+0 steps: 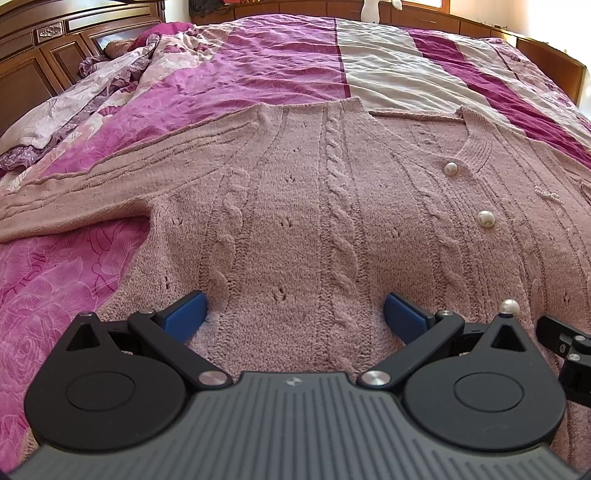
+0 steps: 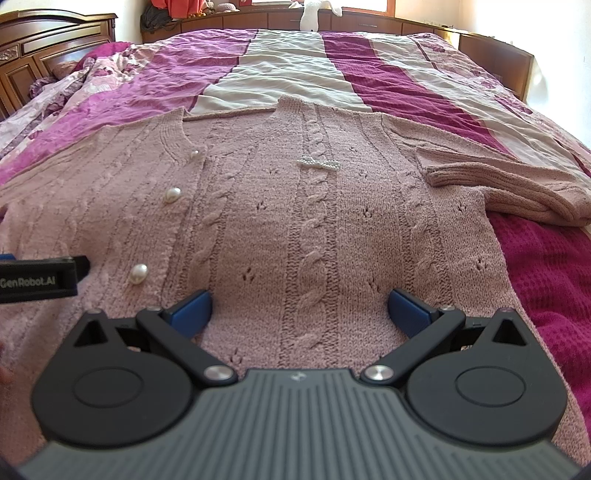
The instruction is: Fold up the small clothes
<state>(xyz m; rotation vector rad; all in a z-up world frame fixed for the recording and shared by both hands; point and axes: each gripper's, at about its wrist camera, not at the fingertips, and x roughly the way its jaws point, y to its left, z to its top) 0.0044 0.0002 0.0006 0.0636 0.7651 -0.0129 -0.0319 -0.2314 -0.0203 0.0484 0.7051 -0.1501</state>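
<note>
A dusty pink cable-knit cardigan [image 1: 295, 192] with pearl buttons [image 1: 485, 219] lies flat, front up, on the bed. Its left sleeve [image 1: 92, 173] stretches out to the left. In the right wrist view the cardigan [image 2: 295, 221] fills the middle, and its right sleeve [image 2: 517, 181] lies bent at the right. My left gripper [image 1: 295, 317] is open just above the lower left front. My right gripper [image 2: 299, 314] is open just above the lower right front. Both hold nothing. The right gripper's edge [image 1: 561, 339] shows in the left wrist view; the left one [image 2: 40, 280] shows in the right wrist view.
A purple, magenta and cream striped bedspread [image 1: 388, 62] covers the bed. A crumpled floral quilt [image 1: 110, 85] lies at the far left by the wooden headboard [image 1: 33, 48]. A wooden rail and a white soft toy [image 2: 310, 16] stand at the far side.
</note>
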